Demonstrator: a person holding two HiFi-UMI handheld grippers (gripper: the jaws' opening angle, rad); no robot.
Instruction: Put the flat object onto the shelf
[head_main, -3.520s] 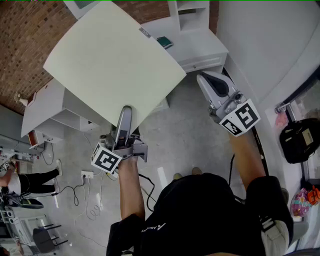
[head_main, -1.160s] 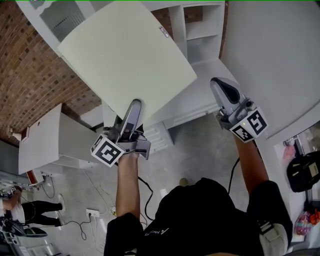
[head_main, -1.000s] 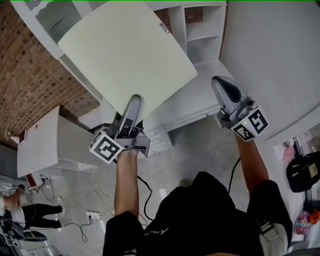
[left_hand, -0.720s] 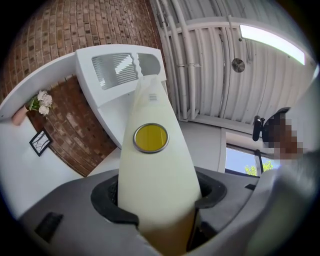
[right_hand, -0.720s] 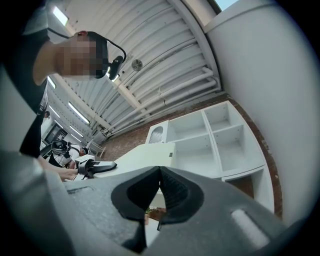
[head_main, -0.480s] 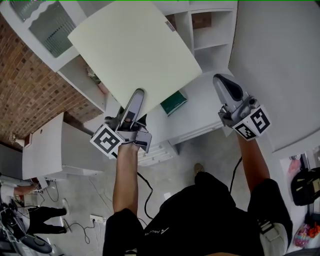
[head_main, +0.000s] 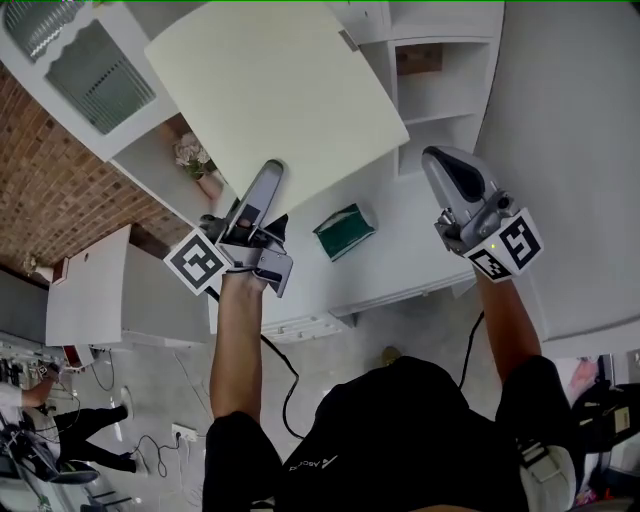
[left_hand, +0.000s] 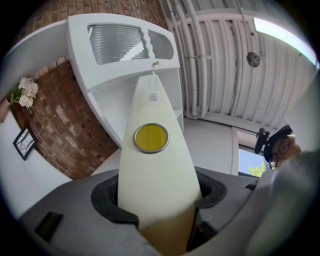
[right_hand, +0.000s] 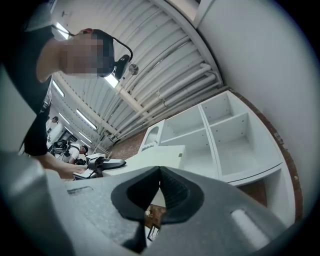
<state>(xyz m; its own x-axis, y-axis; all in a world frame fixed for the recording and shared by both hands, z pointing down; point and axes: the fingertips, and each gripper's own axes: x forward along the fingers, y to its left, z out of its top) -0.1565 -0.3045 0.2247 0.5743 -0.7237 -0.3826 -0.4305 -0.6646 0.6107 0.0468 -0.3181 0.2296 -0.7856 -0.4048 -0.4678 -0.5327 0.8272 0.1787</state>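
A large pale cream flat board (head_main: 272, 95) is held up in front of the white shelf unit (head_main: 440, 95), with my left gripper (head_main: 262, 195) shut on its near edge. In the left gripper view the board (left_hand: 155, 175) runs edge-on between the jaws, and a round yellow disc (left_hand: 151, 138) shows on it. My right gripper (head_main: 452, 178) is shut and holds nothing; it hangs to the right of the board, over the white counter (head_main: 400, 262). In the right gripper view the open shelf compartments (right_hand: 227, 137) lie ahead, with the board (right_hand: 157, 159) at the left.
A green book (head_main: 344, 231) lies on the counter below the board. Dried flowers (head_main: 192, 154) stand in a left shelf bay. A white cabinet with a louvred door (head_main: 90, 75) is at the upper left, against a brick wall (head_main: 45, 165). A low white cabinet (head_main: 90, 295) sits at the left.
Both grippers and the board have moved closer to the shelf unit, which now fills more of the head view. The counter and green book have come under the board. Both grips look unchanged.
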